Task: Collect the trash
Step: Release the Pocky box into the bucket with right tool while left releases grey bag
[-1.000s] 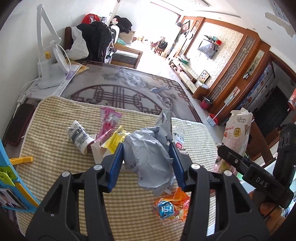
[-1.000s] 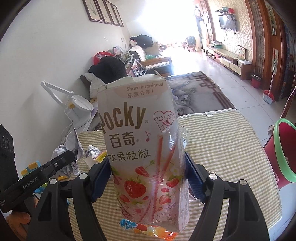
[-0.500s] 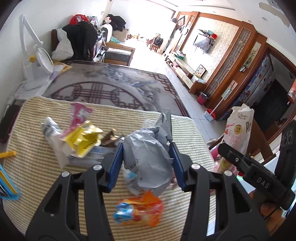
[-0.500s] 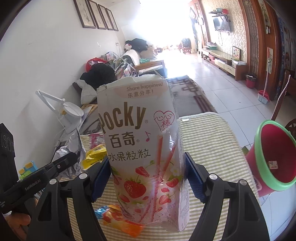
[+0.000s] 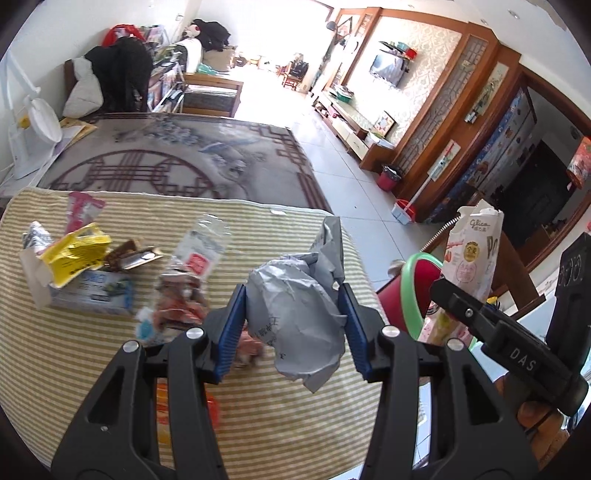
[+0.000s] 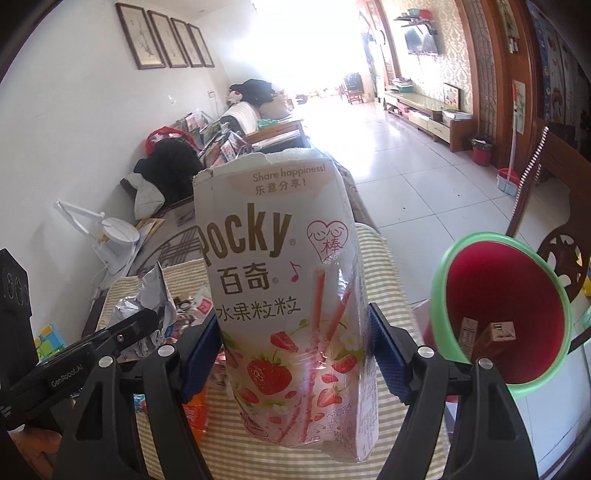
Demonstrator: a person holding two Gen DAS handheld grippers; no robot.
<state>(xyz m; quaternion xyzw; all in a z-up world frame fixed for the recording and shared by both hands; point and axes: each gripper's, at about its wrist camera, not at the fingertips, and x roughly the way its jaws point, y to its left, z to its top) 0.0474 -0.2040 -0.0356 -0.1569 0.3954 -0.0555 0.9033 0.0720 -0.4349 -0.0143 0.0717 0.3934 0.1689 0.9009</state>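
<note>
- Room: long tiled living space, white wall with four framed pictures (image 6: 166,35), a patterned rug (image 5: 177,155) on the floor, a wall-mounted television (image 5: 391,70) over a low wooden cabinet, a sofa piled with dark clothing (image 5: 125,74) at the far end.
- Counter (image 5: 295,417): covered in a green-and-cream striped cloth; litter lies scattered over its left half.
- Bin (image 6: 498,310): red, green rim, standing off the counter's right edge; two small cartons lie inside it.
- Pocky box (image 6: 288,295): torn-topped, strawberry print, held upright between the pads of the right tool (image 6: 295,350), above the counter's right end, just beside the bin.
- Crumpled grey paper (image 5: 295,314): clamped by the left tool (image 5: 293,328), above the counter near its right edge.
- Loose litter on the counter: yellow wrapper (image 5: 74,254), clear plastic wrapper (image 5: 199,251), pink packet (image 5: 79,210), orange wrapper (image 5: 184,406).
- White desk lamp (image 6: 107,232): against the wall, beyond the counter.
</note>
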